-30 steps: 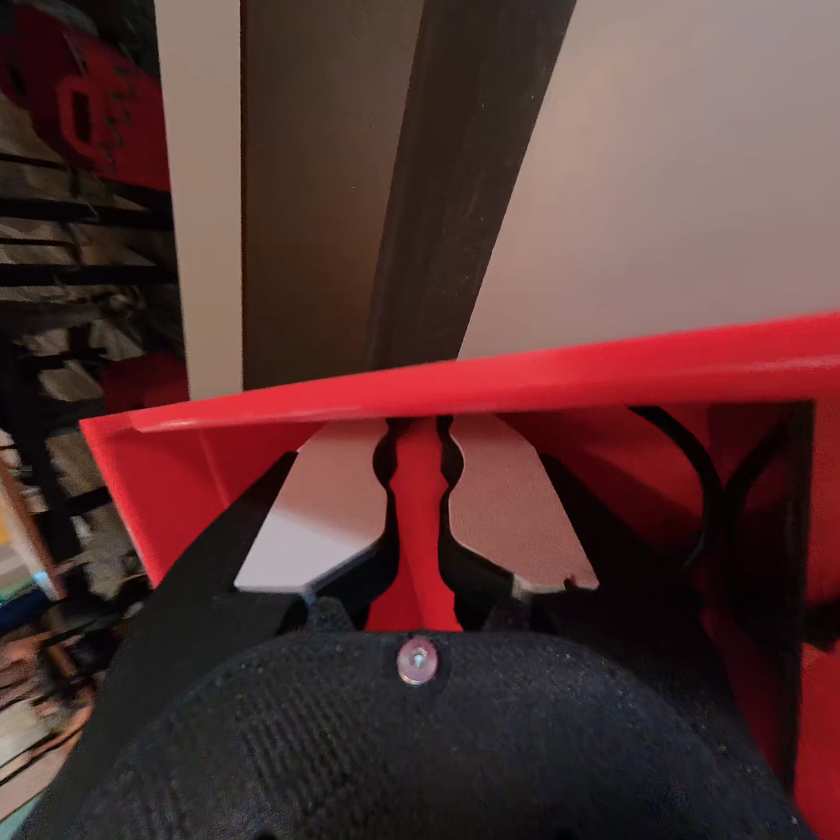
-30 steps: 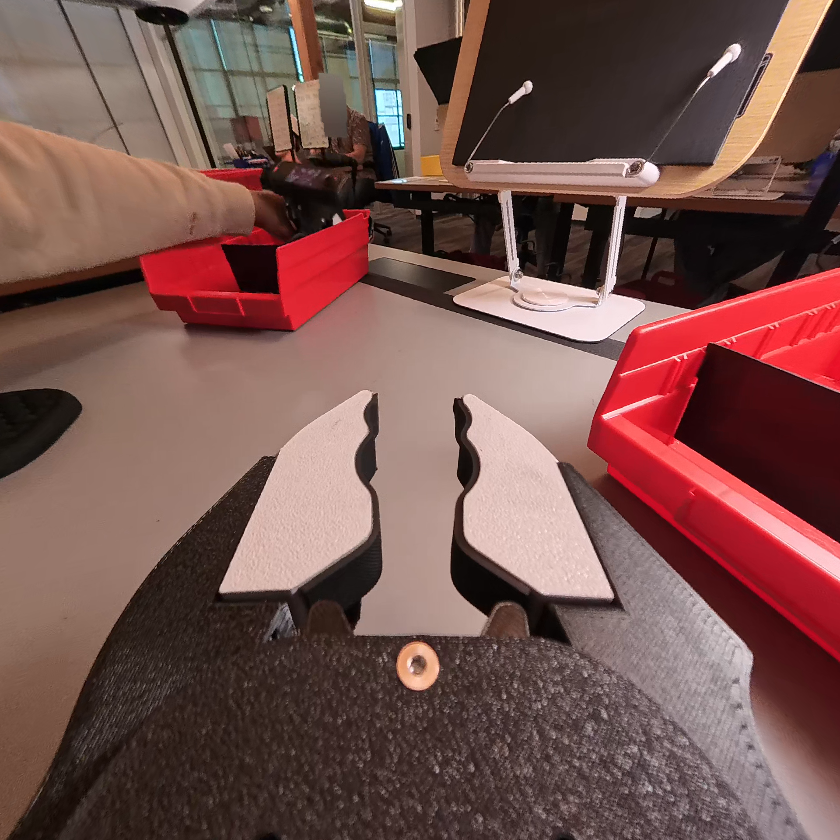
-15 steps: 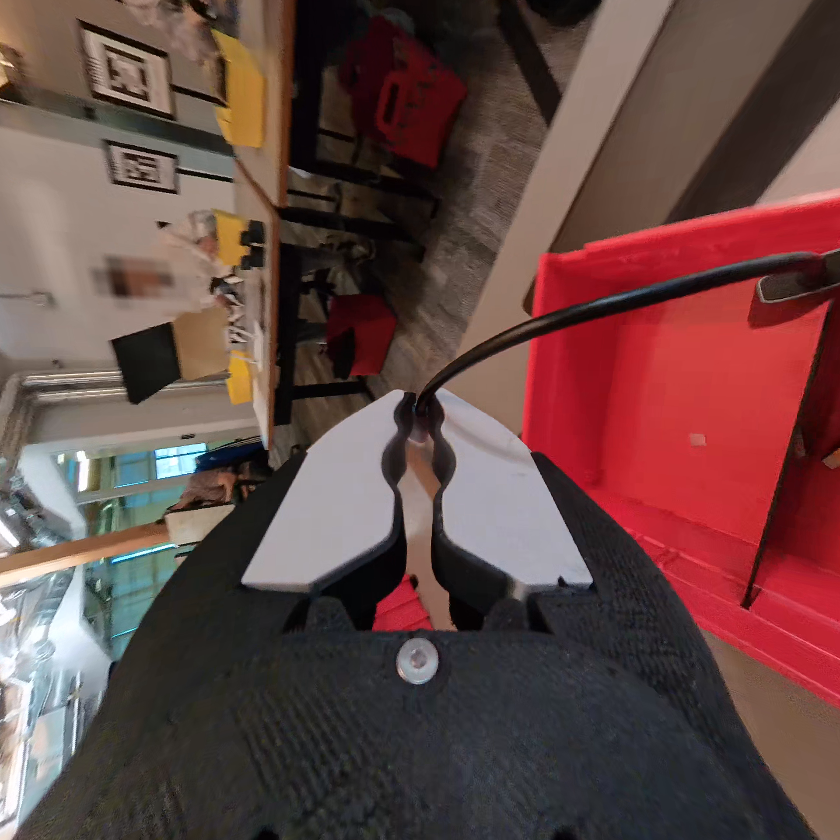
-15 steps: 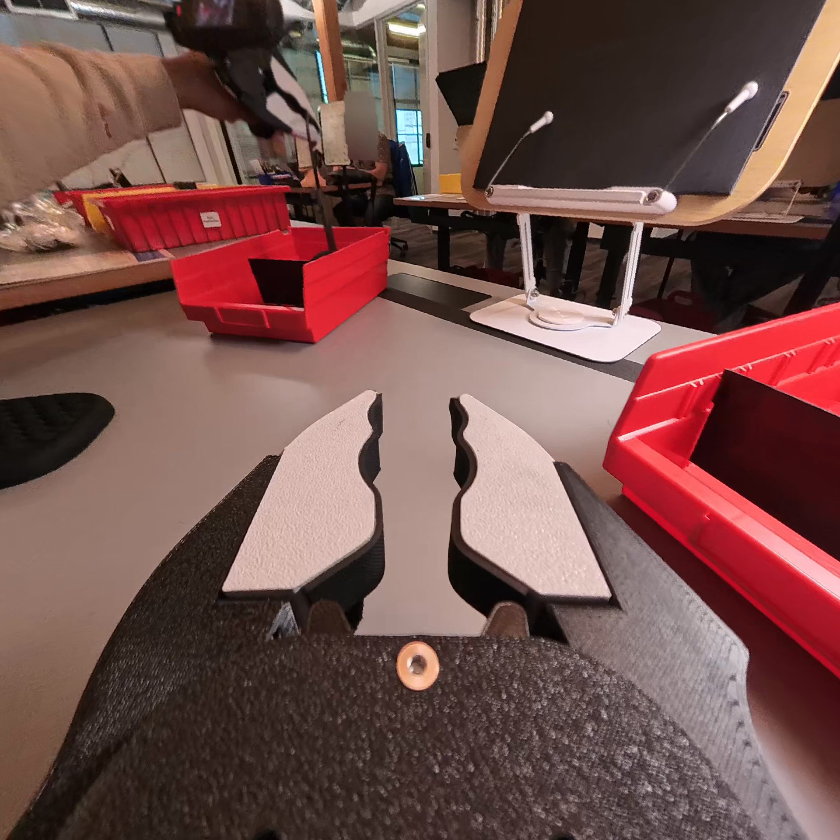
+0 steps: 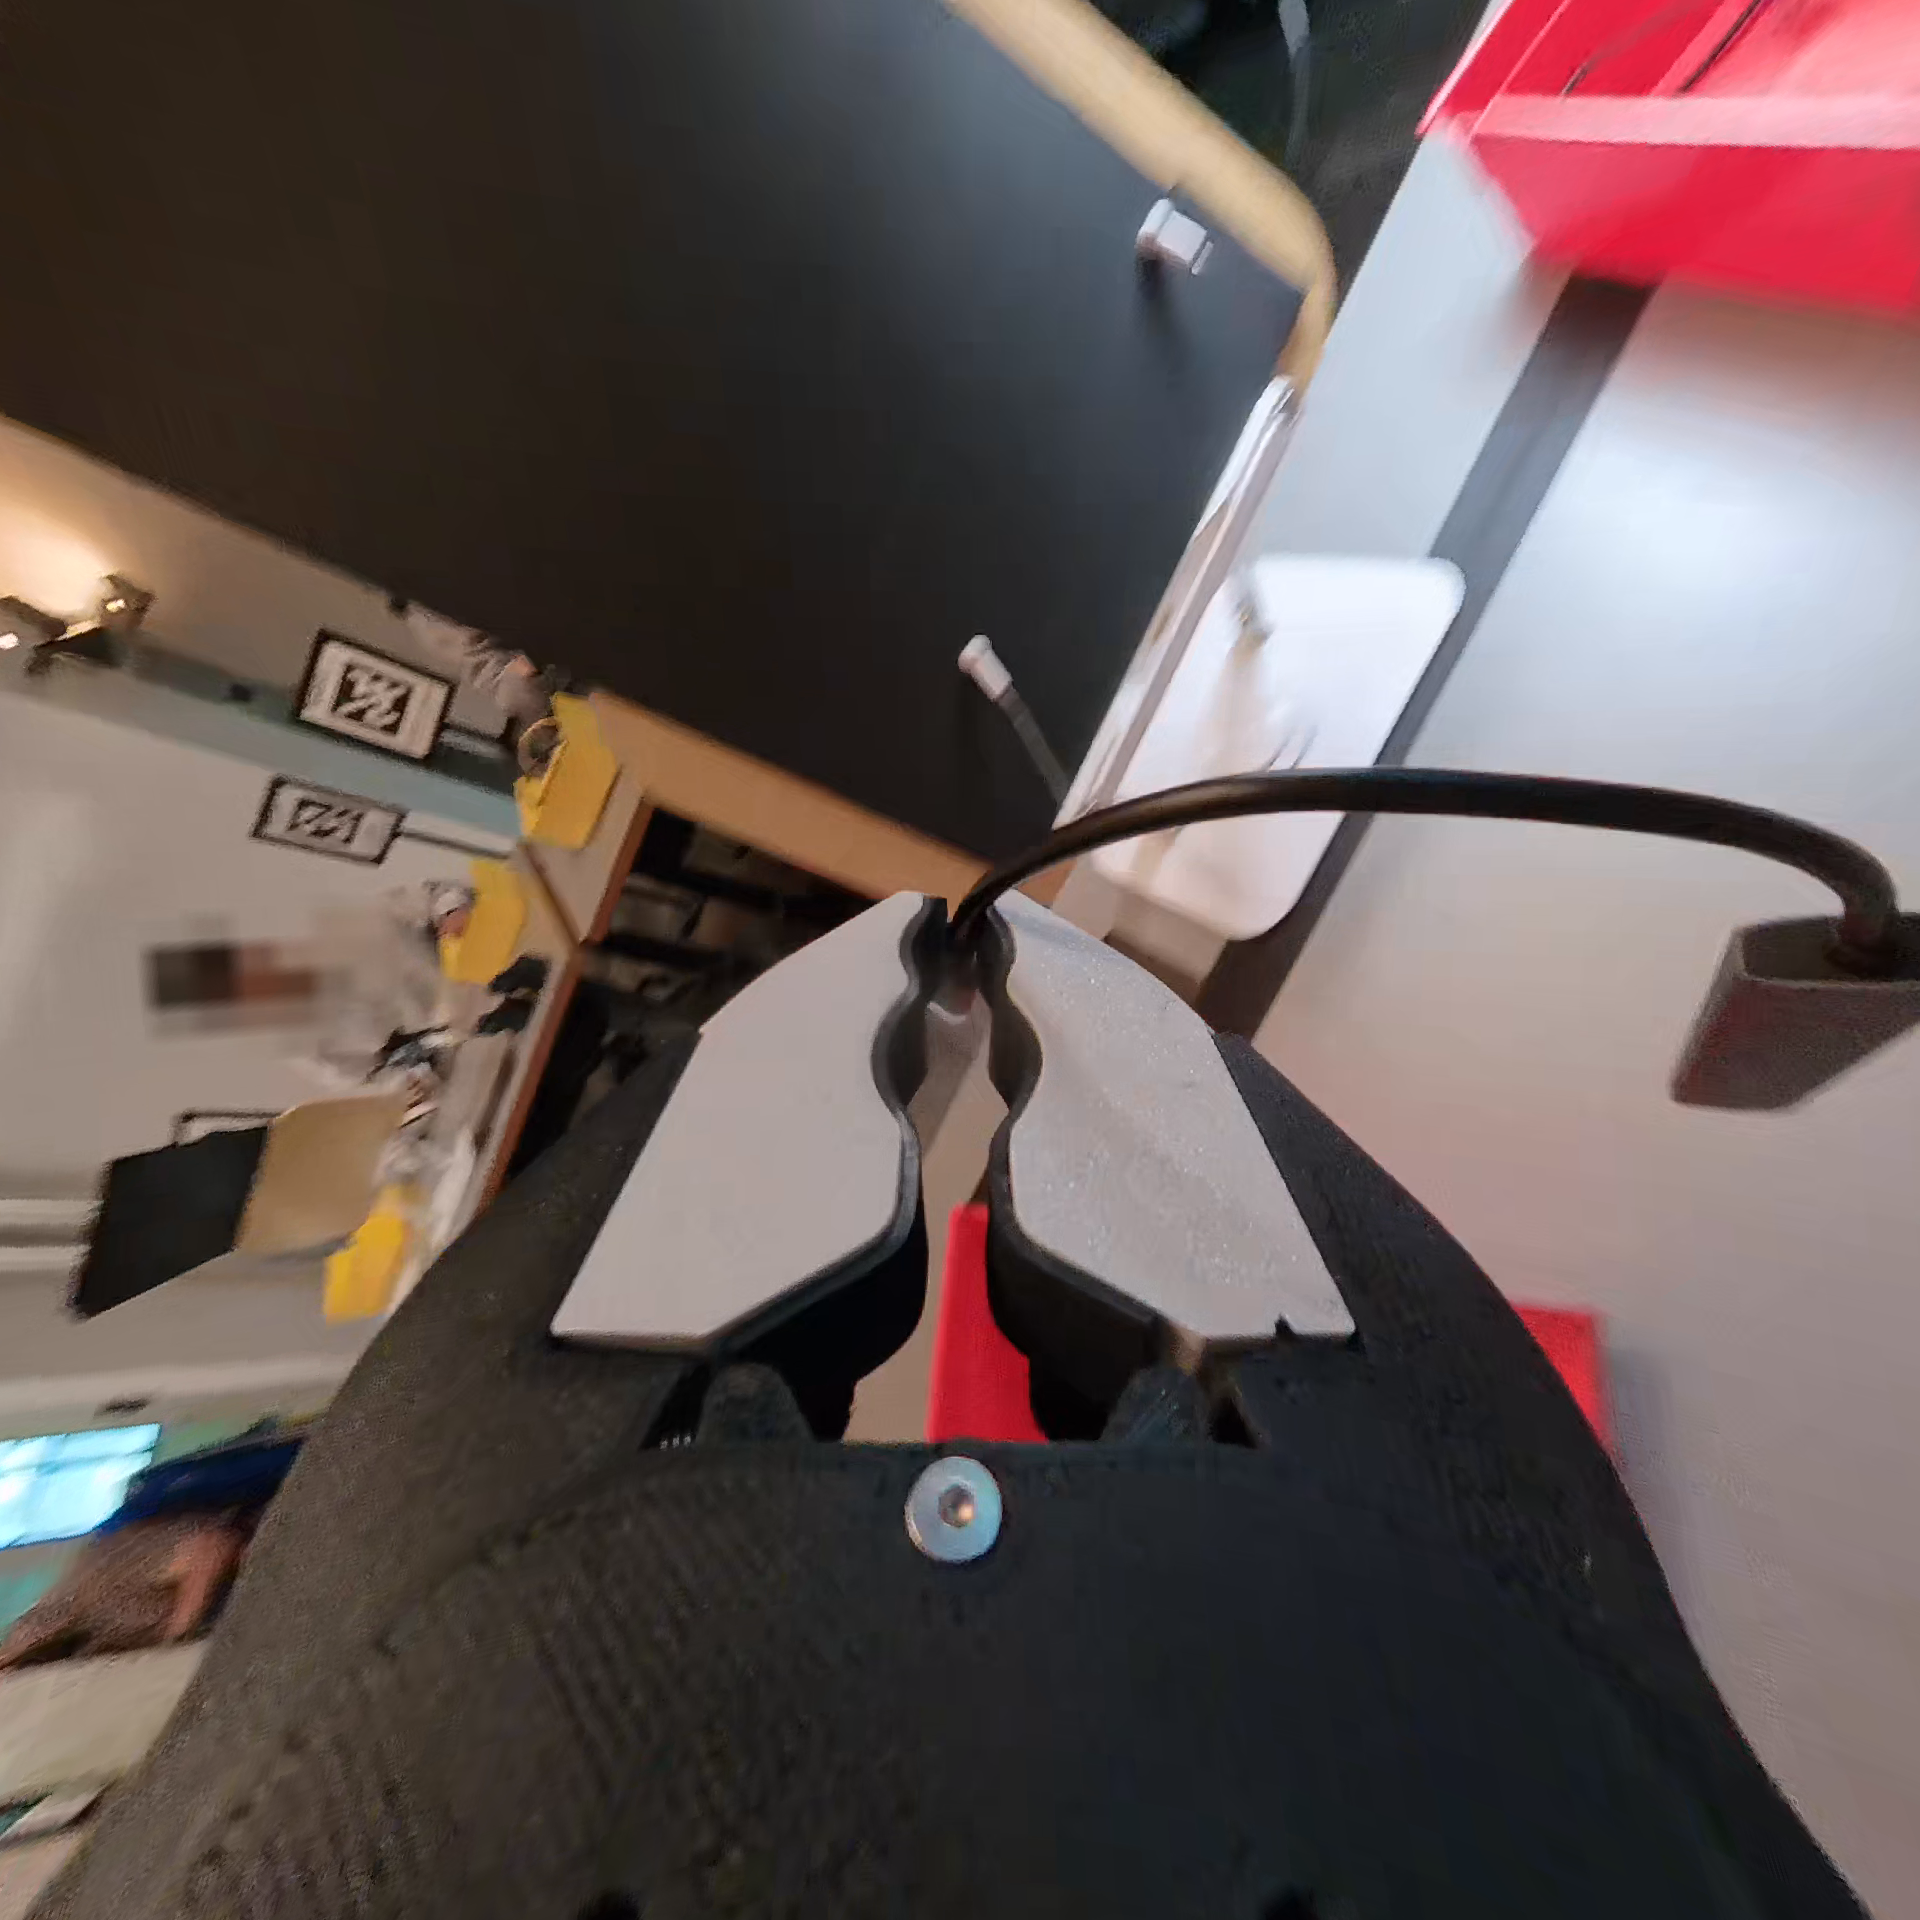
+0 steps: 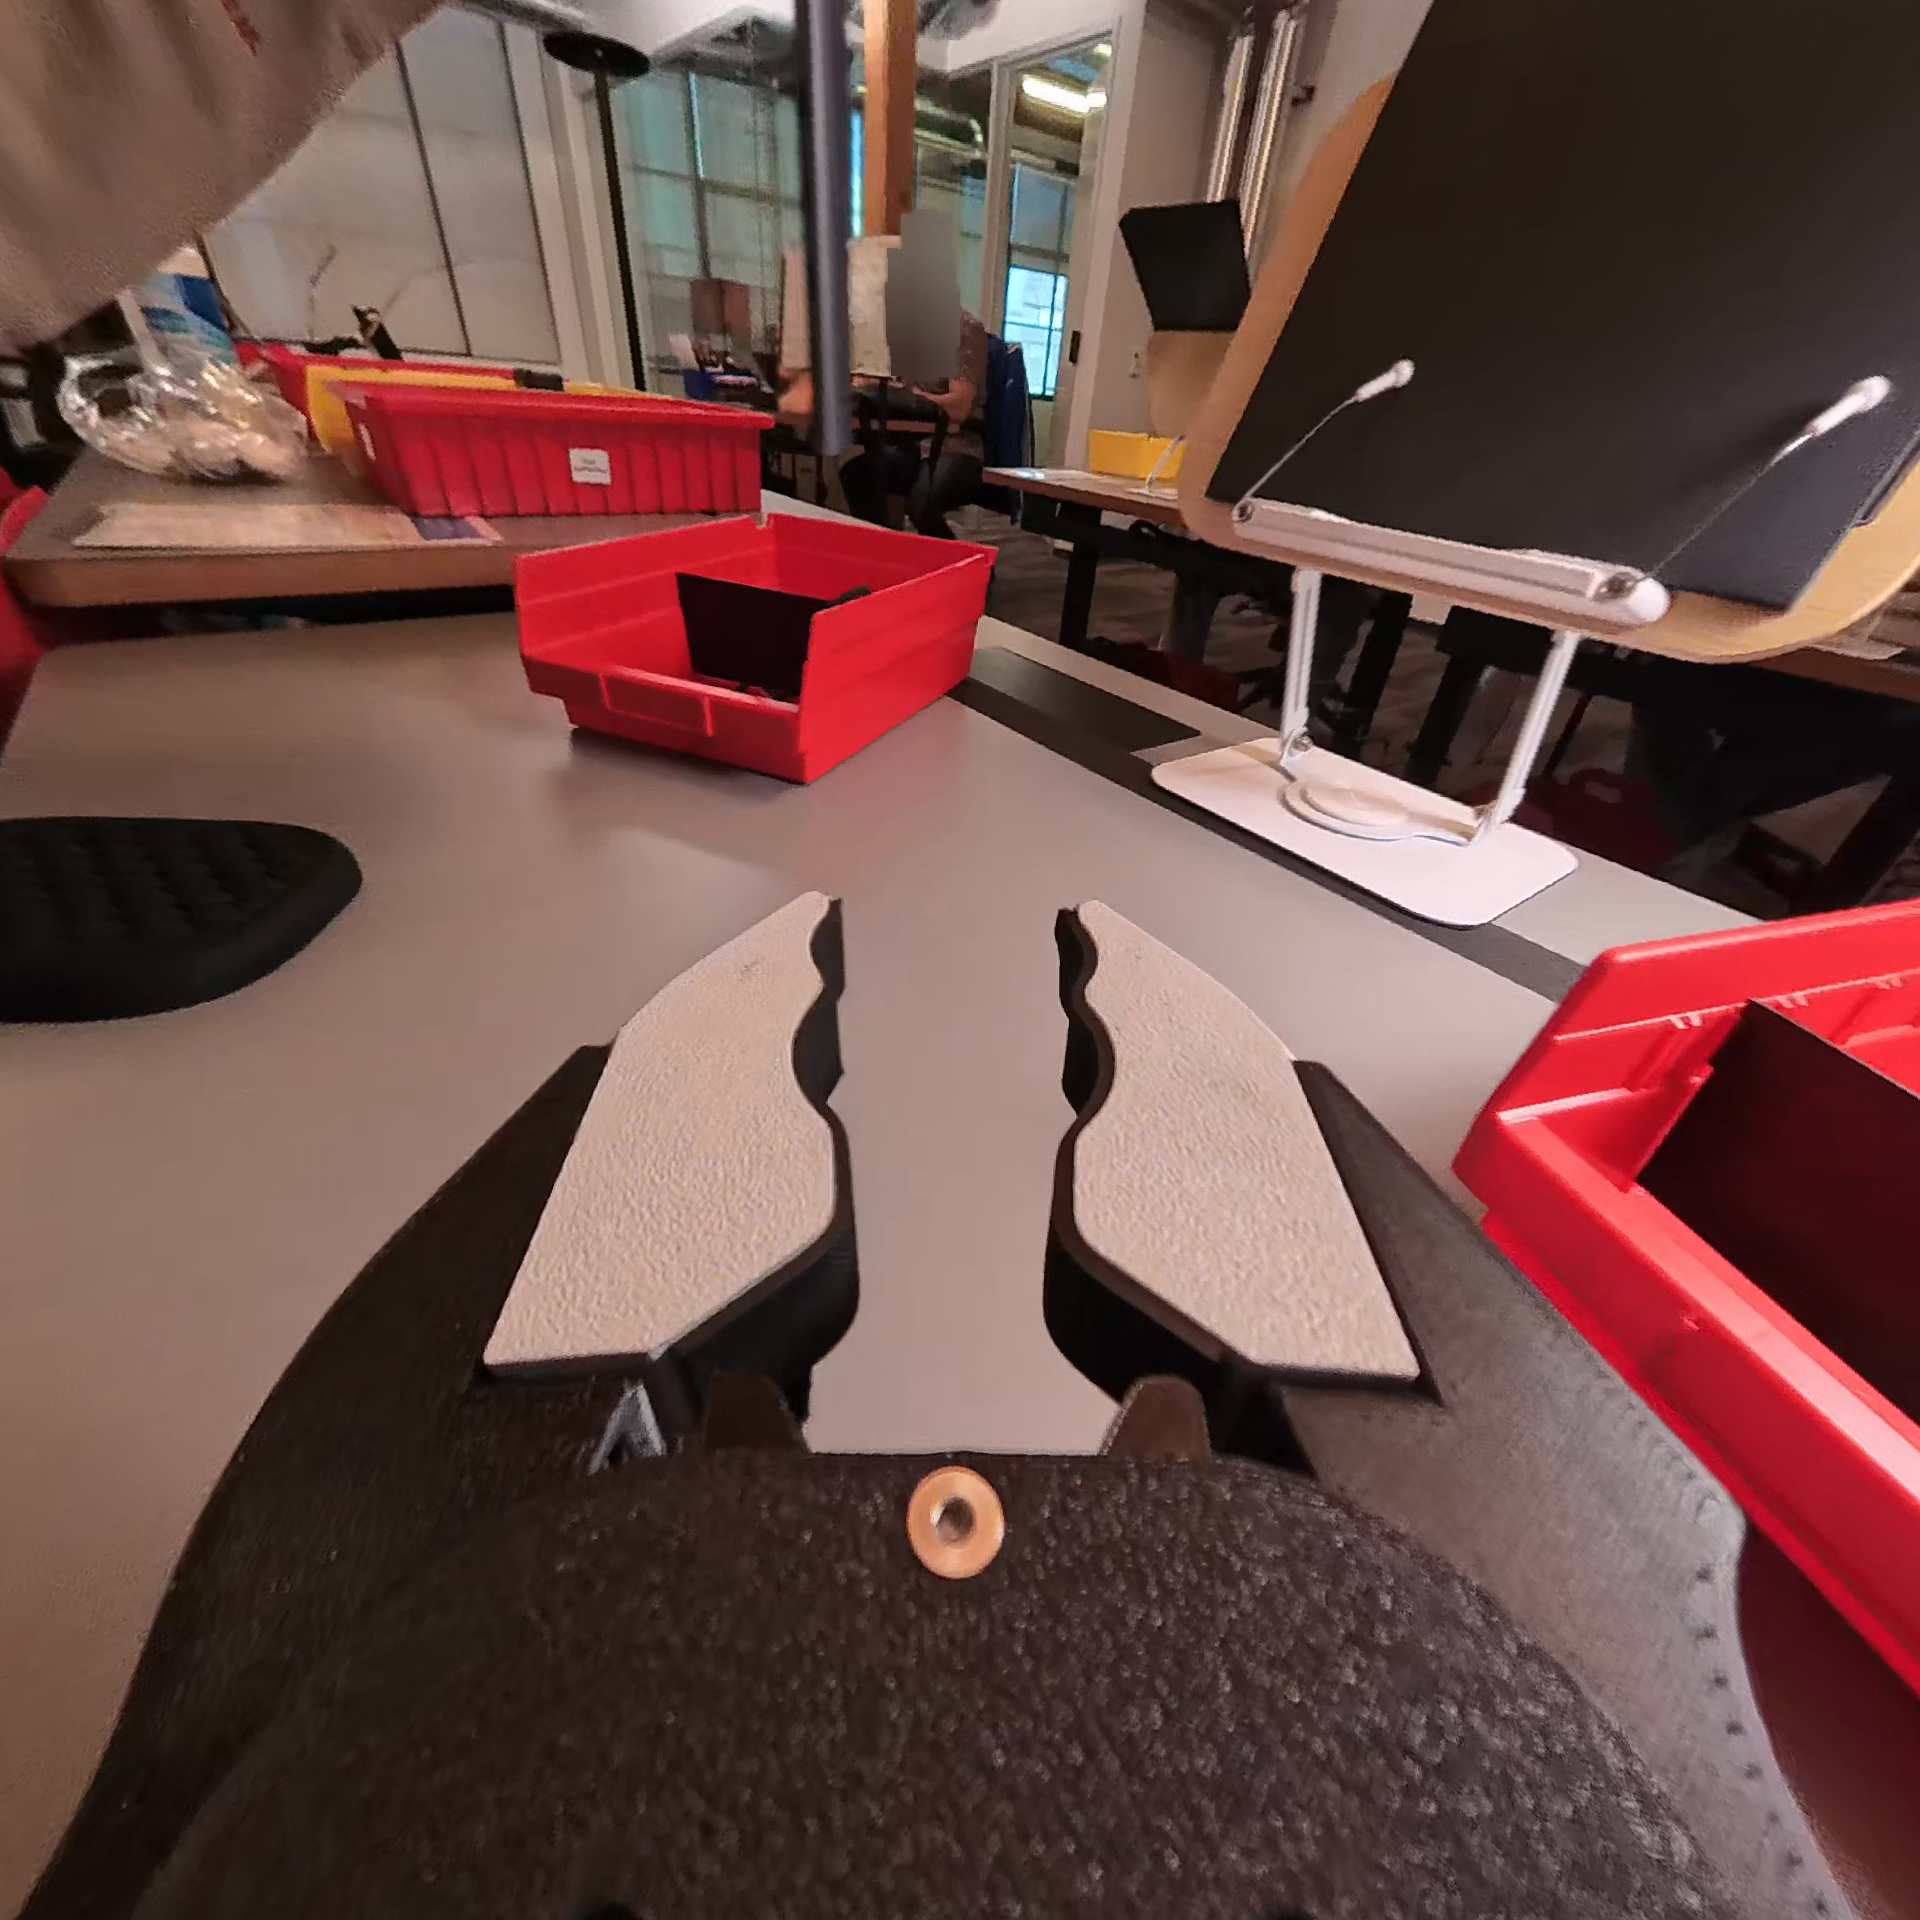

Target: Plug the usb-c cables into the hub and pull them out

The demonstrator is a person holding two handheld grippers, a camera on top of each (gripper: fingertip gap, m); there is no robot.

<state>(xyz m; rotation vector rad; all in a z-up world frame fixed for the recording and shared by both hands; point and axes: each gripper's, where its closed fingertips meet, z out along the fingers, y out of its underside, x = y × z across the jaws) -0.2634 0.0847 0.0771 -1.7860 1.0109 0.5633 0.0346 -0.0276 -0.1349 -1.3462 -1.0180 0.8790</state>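
High above the grey table [image 5: 1714, 644], the left gripper [image 5: 954, 935] pinches a black cable [image 5: 1455, 795] in its jaws, while the right gripper [image 6: 948, 920] rests low with jaws spread.

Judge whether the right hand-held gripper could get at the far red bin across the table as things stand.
Probably yes: the right hand-held gripper is open and empty, and bare grey table lies between it and the far red bin.

Grey tables [image 6: 644, 831], tall windows [image 6: 727, 208]
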